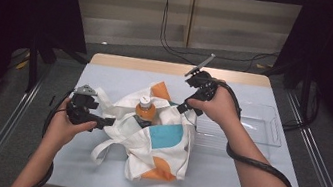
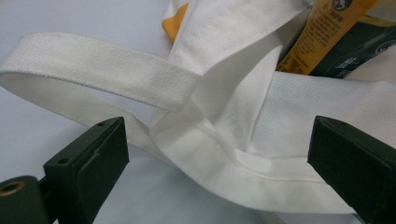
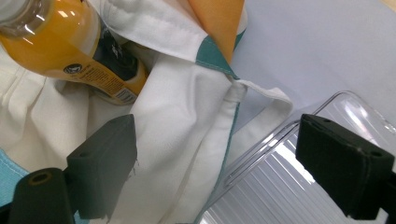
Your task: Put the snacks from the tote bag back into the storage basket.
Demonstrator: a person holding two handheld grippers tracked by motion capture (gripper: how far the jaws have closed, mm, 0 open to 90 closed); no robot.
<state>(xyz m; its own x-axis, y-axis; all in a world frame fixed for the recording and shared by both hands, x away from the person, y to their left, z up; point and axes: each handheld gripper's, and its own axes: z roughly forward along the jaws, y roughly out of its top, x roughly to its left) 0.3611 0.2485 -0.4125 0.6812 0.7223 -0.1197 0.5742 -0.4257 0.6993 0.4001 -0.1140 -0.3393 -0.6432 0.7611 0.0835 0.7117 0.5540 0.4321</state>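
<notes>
1. We see a white tote bag (image 1: 156, 142) w/ orange and teal patches lying crumpled mid-tabletop (image 1: 241, 186), mouth toward the far edge.
2. Orange drink bottle (image 1: 145, 110) stands in the bag mouth, cap end up, lower part inside the cloth.
3. Left gripper (image 1: 108, 122) sits at the bag's left edge. In the left gripper view its jaws are spread wide, w/ the hem (image 2: 261, 172) and a white strap (image 2: 102, 70) between them; nothing pinched.
4. Right gripper (image 1: 183, 107) is at the bag's far-right rim. Its jaws are also spread, cloth fold between them, not clamped.
5. Clear plastic tray (image 1: 271, 125) lies right of the bag, touching a strap end in the right gripper view.
</notes>
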